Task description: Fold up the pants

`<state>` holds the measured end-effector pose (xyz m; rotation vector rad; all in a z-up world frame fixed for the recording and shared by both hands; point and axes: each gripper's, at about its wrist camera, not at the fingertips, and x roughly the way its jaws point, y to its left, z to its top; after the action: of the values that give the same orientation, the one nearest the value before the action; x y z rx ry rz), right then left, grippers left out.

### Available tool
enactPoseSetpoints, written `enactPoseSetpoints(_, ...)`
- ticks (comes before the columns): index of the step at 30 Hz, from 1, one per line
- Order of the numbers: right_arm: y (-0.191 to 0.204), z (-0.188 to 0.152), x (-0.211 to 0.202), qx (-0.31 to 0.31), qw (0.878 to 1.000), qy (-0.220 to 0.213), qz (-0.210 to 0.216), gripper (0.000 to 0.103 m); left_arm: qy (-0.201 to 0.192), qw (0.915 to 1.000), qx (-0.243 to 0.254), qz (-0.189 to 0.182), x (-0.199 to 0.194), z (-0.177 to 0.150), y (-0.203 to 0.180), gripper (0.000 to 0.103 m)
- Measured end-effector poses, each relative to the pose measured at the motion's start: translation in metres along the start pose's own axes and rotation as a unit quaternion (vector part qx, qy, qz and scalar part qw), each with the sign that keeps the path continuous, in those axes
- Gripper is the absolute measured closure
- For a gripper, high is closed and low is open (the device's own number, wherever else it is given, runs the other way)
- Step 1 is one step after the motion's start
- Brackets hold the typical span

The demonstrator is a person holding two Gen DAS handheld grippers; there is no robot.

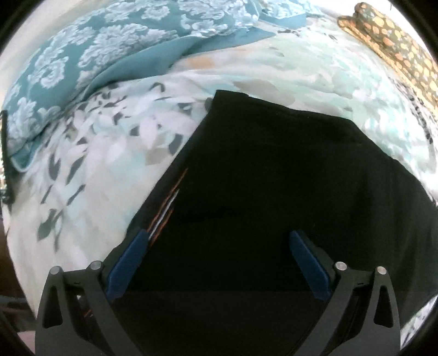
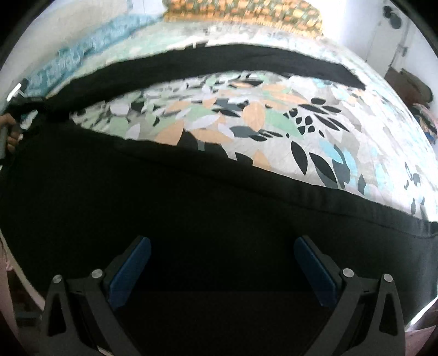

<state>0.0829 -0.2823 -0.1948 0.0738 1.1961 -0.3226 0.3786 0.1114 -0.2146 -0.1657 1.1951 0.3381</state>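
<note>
Black pants (image 1: 273, 169) lie spread on a bed with a leaf-print sheet (image 1: 104, 153). In the left wrist view my left gripper (image 1: 219, 241) is open just above the pants' waist end, with an orange-and-white striped seam (image 1: 167, 208) by its left finger. In the right wrist view the pants (image 2: 164, 191) show two legs: the near one fills the lower frame, the far one (image 2: 219, 60) stretches across the back, with sheet (image 2: 246, 115) between. My right gripper (image 2: 221, 246) is open over the near leg, holding nothing.
A teal floral blanket (image 1: 90, 49) is bunched at the back left. An orange-spotted pillow (image 1: 397, 46) lies at the back right, also seen in the right wrist view (image 2: 246, 13). A hand and the other gripper (image 2: 13, 120) show at the far left. A door (image 2: 394, 41) stands beyond the bed.
</note>
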Motion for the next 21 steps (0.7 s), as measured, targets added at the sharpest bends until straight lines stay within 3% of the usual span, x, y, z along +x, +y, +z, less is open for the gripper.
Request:
enactPoseSetpoints(2,-0.004,0.019,-0.016,-0.012,0.998,-0.05,0.02,0.0,-0.023,0.9991,0.03,-0.019,-0.017,-0.005,-0.007,0.001)
enactPoseSetpoints(4,-0.008,0.057,-0.022,-0.02,0.995,-0.088,0.033,0.0,-0.064,0.9956,0.068,-0.014,-0.035,-0.009,-0.022,0.001)
enactPoseSetpoints(6,-0.012,0.113,-0.011,-0.019,0.994,-0.087,0.059,0.0,-0.083,0.9902,0.111,-0.016,-0.044,-0.013,-0.048,0.001)
enactPoseSetpoints(8,-0.015,0.161,0.001,0.012,0.988,-0.076,0.135,0.0,-0.092,0.9837,0.155,-0.004,-0.041,-0.019,-0.075,0.001)
enactPoseSetpoints(9,-0.015,0.187,0.008,0.041,0.978,-0.066,0.193,0.0,-0.094,0.98,0.175,0.013,-0.034,-0.024,-0.086,0.001)
enactPoseSetpoints(11,-0.009,0.223,0.024,0.102,0.944,-0.061,0.308,0.0,-0.083,0.9761,0.197,0.035,-0.01,-0.036,-0.097,0.001)
enactPoseSetpoints(13,0.013,0.25,0.051,0.138,0.91,-0.029,0.391,0.0,-0.108,0.9836,0.143,-0.013,0.0,-0.044,-0.081,0.001)
enactPoseSetpoints(15,0.036,0.264,0.084,0.158,0.883,0.009,0.441,0.0,-0.111,0.9863,0.113,-0.045,0.001,-0.044,-0.067,0.0)
enactPoseSetpoints(16,0.048,0.269,0.105,0.165,0.877,0.036,0.45,0.0,-0.111,0.9861,0.115,-0.045,0.001,-0.044,-0.068,0.0)
enactPoseSetpoints(17,0.055,0.273,0.127,0.167,0.88,0.065,0.441,0.0,-0.112,0.9855,0.119,-0.044,0.003,-0.044,-0.068,0.0)
enactPoseSetpoints(19,0.053,0.278,0.163,0.154,0.898,0.111,0.397,0.002,-0.117,0.9849,0.12,-0.044,0.004,-0.045,-0.07,0.0)
enactPoseSetpoints(20,0.044,0.283,0.169,0.153,0.897,0.108,0.401,0.012,-0.12,0.9845,0.121,-0.043,0.004,-0.045,-0.071,0.0)
enactPoseSetpoints(21,0.024,0.291,0.171,0.157,0.895,0.095,0.408,0.013,-0.122,0.9841,0.122,-0.042,0.006,-0.044,-0.071,0.0)
